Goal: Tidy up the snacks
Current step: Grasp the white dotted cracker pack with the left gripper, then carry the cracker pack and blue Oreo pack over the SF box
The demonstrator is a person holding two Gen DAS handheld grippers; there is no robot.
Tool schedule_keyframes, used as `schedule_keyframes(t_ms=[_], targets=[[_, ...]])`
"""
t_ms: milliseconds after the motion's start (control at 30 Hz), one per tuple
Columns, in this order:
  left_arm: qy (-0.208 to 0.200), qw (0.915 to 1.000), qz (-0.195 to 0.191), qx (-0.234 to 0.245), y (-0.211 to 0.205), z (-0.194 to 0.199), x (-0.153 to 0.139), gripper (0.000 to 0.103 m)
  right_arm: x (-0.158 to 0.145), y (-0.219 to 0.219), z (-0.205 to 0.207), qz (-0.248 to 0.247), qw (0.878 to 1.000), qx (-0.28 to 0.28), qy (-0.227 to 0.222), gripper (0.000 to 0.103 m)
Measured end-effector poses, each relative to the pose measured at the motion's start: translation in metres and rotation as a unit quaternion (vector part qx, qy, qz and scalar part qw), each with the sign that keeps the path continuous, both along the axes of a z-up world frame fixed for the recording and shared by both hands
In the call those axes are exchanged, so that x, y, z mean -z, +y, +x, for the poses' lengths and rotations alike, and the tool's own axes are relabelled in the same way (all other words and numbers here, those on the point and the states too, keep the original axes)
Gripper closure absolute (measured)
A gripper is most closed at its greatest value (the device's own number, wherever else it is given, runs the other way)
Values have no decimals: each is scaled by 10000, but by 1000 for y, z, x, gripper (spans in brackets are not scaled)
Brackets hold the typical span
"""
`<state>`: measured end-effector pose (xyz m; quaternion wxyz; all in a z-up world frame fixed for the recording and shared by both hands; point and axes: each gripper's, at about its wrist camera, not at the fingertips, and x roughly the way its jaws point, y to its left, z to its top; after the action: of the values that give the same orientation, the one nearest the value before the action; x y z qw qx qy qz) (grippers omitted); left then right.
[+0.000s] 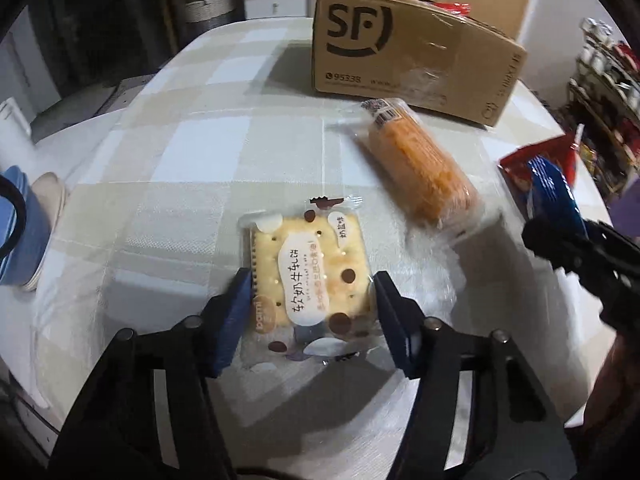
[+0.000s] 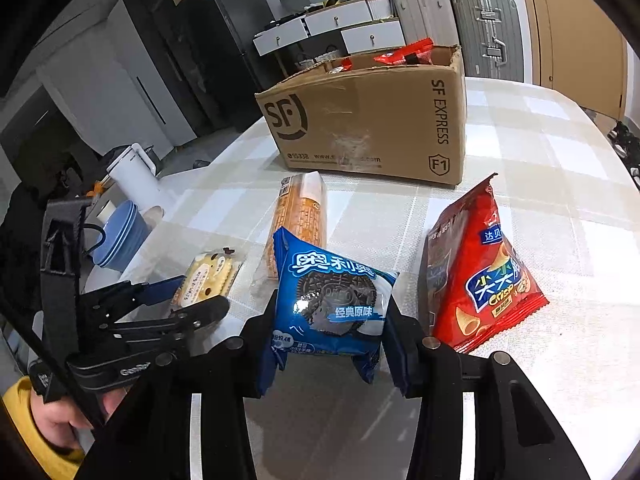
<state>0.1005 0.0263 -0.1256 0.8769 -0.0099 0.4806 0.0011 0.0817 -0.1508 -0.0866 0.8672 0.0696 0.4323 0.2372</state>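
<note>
A square cracker packet [image 1: 308, 264] with brown dots lies flat on the checked tablecloth [image 1: 180, 152]. My left gripper [image 1: 310, 280] straddles it, its blue pads [image 1: 236, 304] against the packet's two side edges. From the right wrist view the left gripper [image 2: 202, 292] holds the same packet [image 2: 208, 276] low at the left. My right gripper [image 2: 332, 320] is shut on a blue Oreo packet [image 2: 332, 292], held upright above the cloth. The Oreo packet [image 1: 552, 192] shows at the right edge of the left wrist view.
An open SF cardboard box [image 2: 360, 120] with red packets inside stands at the back. An orange biscuit roll [image 2: 300, 216] lies before it, and a red crisp bag [image 2: 480, 272] lies at the right. Blue bowls [image 2: 120, 236] and a white jug [image 2: 136, 176] stand at the left edge.
</note>
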Motion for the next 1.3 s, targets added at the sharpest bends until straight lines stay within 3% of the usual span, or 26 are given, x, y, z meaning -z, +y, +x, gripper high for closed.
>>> schedule_keyframes(t_ms=[100, 167, 267, 500, 567, 633, 667, 967, 1300], targets=[[-11, 9999, -62, 137, 7, -4, -2, 44, -1, 0, 0, 5, 10000, -2, -3, 58], [-41, 9998, 153, 130, 6, -4, -2, 42, 0, 1, 1, 1, 10000, 2, 0, 58], [-78, 9999, 101, 117, 6, -2, -2, 34, 0, 3, 2, 6, 10000, -4, 16, 58], [-49, 9999, 125, -15, 4, 6, 4, 32, 3, 5, 1, -52, 10000, -40, 34, 58], [-64, 9999, 103, 15, 5, 7, 4, 35, 5, 4, 3, -49, 10000, -13, 66, 58], [-115, 9999, 82, -13, 7, 7, 4, 46, 6, 4, 4, -40, 9999, 8, 94, 58], [-129, 9999, 78, -15, 8, 7, 3, 47, 6, 5, 4, -38, 9999, 11, 99, 58], [-198, 9996, -215, 45, 13, -3, 0, 48, 5, 9, -1, -36, 10000, -79, 16, 58], [-747, 9963, -248, 342, -4, -35, -25, 48, -5, 13, -24, 45, 9998, -170, -104, 58]])
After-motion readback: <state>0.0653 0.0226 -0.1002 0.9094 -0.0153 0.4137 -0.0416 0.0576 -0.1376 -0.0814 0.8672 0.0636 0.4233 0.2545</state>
